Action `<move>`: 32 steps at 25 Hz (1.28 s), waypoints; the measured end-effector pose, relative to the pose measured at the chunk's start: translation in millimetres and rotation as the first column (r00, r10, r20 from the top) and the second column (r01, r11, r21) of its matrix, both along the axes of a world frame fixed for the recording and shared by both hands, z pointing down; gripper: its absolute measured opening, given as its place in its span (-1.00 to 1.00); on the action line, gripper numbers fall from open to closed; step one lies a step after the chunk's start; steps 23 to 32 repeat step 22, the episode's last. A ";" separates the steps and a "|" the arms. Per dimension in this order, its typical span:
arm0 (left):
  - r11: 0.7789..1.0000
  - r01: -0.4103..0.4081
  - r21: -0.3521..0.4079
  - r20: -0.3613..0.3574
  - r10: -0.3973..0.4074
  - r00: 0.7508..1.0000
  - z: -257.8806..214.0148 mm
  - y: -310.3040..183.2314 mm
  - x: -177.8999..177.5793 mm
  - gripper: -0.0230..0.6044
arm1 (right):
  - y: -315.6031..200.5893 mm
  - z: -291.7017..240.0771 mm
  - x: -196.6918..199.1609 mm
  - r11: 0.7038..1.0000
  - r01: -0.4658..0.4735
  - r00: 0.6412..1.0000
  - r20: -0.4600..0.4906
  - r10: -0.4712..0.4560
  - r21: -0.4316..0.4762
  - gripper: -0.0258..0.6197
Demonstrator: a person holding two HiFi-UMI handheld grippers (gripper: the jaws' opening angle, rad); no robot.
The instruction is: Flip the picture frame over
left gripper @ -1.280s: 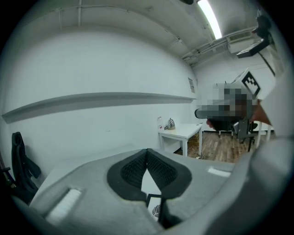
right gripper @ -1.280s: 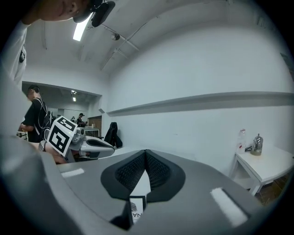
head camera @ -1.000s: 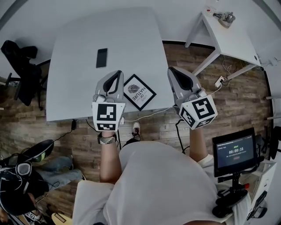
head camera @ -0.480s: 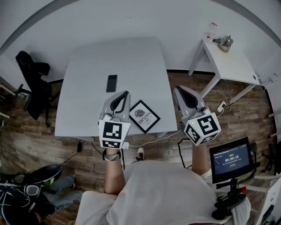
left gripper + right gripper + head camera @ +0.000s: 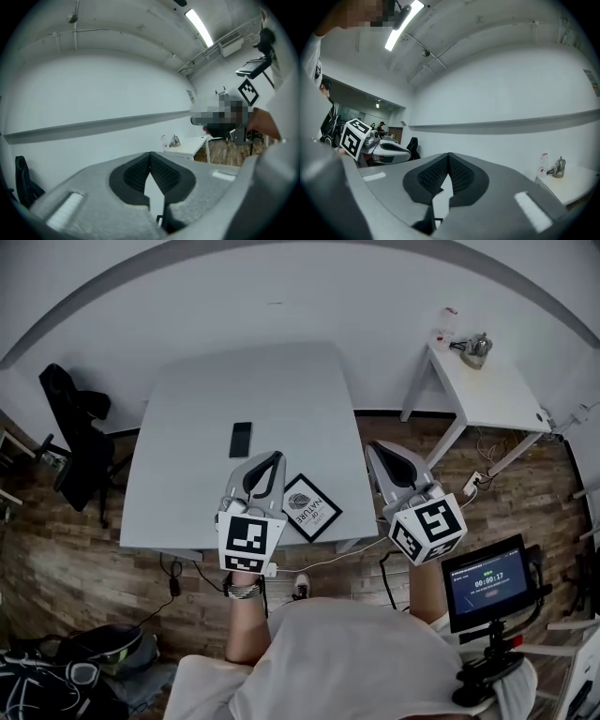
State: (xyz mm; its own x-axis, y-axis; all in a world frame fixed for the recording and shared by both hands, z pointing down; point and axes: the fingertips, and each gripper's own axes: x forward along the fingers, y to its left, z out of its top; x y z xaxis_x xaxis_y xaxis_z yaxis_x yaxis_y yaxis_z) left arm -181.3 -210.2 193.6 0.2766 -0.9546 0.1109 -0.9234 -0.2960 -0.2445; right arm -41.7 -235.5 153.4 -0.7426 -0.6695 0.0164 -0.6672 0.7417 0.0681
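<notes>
left gripper (image 5: 272, 458) and right gripper (image 5: 375, 448) closed, picture frame (image 5: 311, 507) on table (image 5: 234, 390)

Person wears a pale grey short-sleeved top (image 5: 347, 662), plain, with no visible print from above. A dark band (image 5: 243, 590) circles the left wrist. The left gripper (image 5: 270, 461) and right gripper (image 5: 377, 448) are of one pattern: smooth light-grey moulded shells tapering to rounded tips, each with a dark inset. The pads (image 5: 133, 176) are black with a fine knurled texture. Each shell carries a small white rectangular strip (image 5: 529, 205). At the rear of each, a white cube (image 5: 246, 542) bears black square markers.
</notes>
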 end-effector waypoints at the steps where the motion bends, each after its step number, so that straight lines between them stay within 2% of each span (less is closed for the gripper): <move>1: 1.000 -0.002 -0.001 -0.001 0.002 1.000 0.6 0.0 0.8 -0.91 | 0.2 0.7 -0.1 1.000 0.000 1.000 -0.002 0.000 -0.001 -0.92; 32: 1.000 -0.019 -0.009 0.015 0.019 1.000 4.8 -6.4 4.3 -0.91 | 0.1 11.3 -4.9 1.000 0.014 0.999 -0.044 -0.014 -0.016 -0.92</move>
